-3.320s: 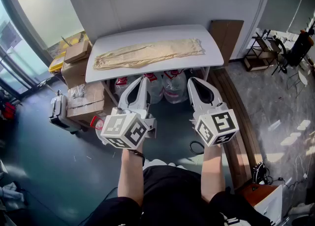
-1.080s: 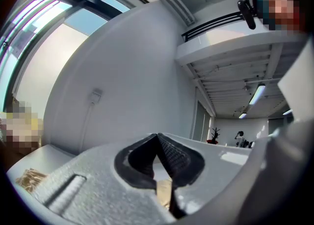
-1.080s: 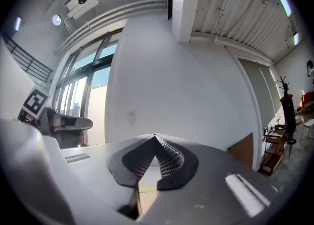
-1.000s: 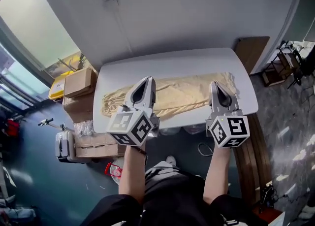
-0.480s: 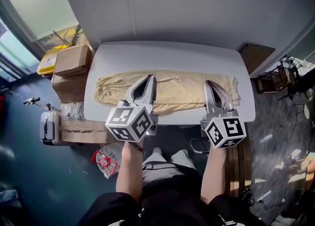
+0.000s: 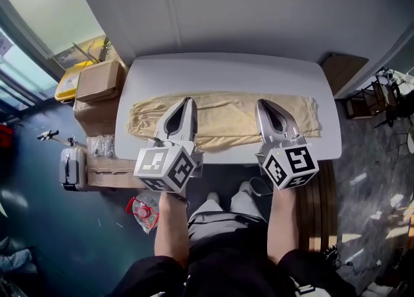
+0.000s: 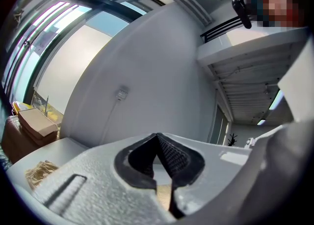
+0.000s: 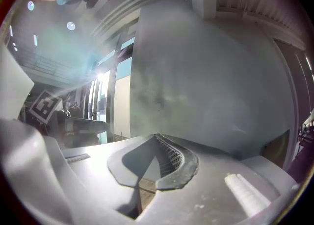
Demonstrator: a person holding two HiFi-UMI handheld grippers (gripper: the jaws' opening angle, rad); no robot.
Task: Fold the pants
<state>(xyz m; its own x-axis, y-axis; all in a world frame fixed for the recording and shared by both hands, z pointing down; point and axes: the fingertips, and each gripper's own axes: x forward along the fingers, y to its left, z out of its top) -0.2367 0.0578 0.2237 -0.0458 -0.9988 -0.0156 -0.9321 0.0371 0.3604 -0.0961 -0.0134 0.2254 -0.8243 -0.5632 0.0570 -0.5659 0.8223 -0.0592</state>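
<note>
Beige pants [image 6: 226, 118] lie flat along the white table [image 6: 226, 69], waistband at the right and leg cuffs at the left. My left gripper [image 6: 188, 100] hovers level over the left half of the pants, jaws shut with nothing between them. My right gripper [image 6: 263, 103] is level over the right half, also shut and empty. In the left gripper view the left gripper's [image 7: 157, 136] tips meet, and a bit of the pants [image 7: 41, 172] shows low at the left. In the right gripper view the right gripper's [image 8: 157, 136] tips meet before the grey wall.
A wall runs right behind the table. Cardboard boxes [image 6: 97, 82] and a yellow crate [image 6: 68, 85] stand at the table's left end, with a grey case [image 6: 71, 166] on the floor. A brown board [image 6: 339, 69] and a rack [image 6: 388, 92] are at the right.
The person has stepped up to the table. Both grippers have come forward and lower, from in front of the table edge to over the pants. Their jaws stay shut.
</note>
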